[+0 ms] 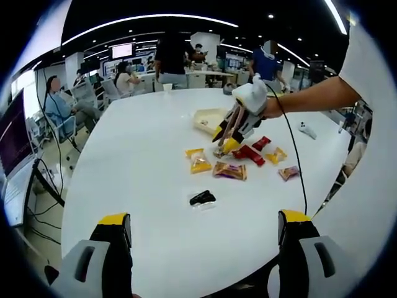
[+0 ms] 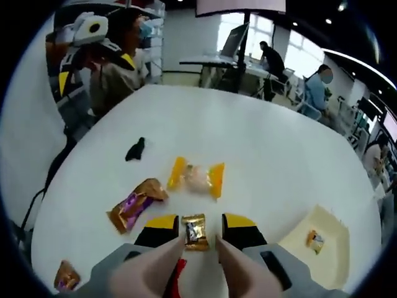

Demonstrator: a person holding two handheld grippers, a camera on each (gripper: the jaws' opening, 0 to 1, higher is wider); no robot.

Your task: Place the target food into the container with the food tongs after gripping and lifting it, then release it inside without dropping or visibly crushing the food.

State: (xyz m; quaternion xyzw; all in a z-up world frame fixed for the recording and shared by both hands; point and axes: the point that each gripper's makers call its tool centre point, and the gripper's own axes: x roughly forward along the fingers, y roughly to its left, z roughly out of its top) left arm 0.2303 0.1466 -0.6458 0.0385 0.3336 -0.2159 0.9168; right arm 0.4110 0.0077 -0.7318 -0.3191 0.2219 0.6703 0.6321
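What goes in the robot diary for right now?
right gripper: tongs around gold candy | left gripper: open | tray: one candy

Left gripper [image 1: 205,233]: two grey jaws tipped yellow rise from the bottom edge, set wide apart, nothing between them, above a round white table [image 1: 149,149]. Right gripper [image 1: 224,144], white and grey with yellow tips, enters from the right in a person's hand [image 1: 271,107], tips down among scattered wrapped snacks. Nearby lie a yellow-ended clear packet [image 1: 198,161], an orange-and-purple packet [image 1: 229,170], red packets [image 1: 250,153], a small black packet [image 1: 202,198]. A shallow cream tray [image 1: 205,118] sits behind.
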